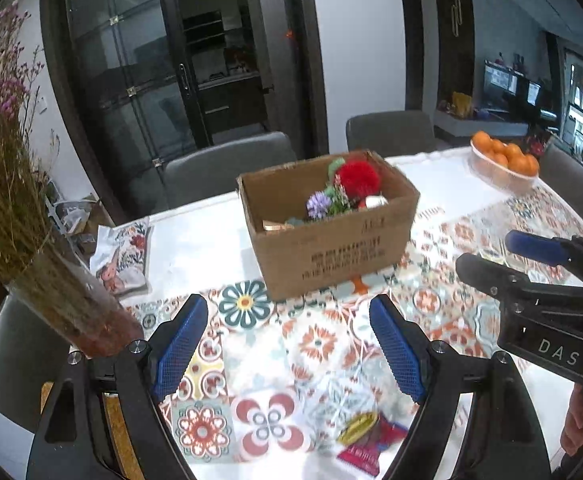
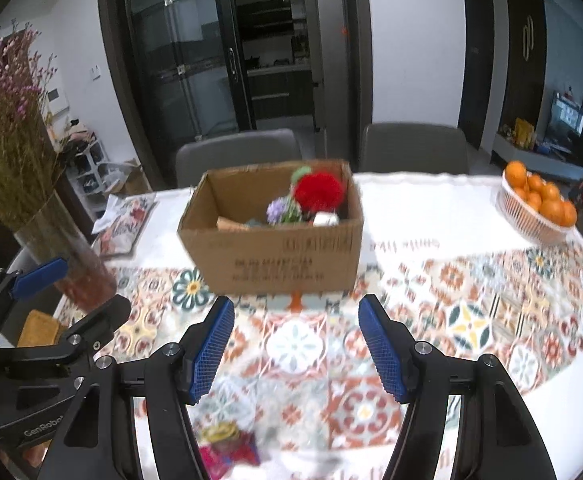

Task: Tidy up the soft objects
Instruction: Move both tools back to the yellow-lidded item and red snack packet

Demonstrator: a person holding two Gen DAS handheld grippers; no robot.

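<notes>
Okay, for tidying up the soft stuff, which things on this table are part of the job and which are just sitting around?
Part of the job:
cardboard box
red pompom in the box
purple flower in the box
clear packet on the tablecloth near the grippers

Just lying about:
vase of dried flowers
basket of oranges
folded printed cloth
chairs
</notes>
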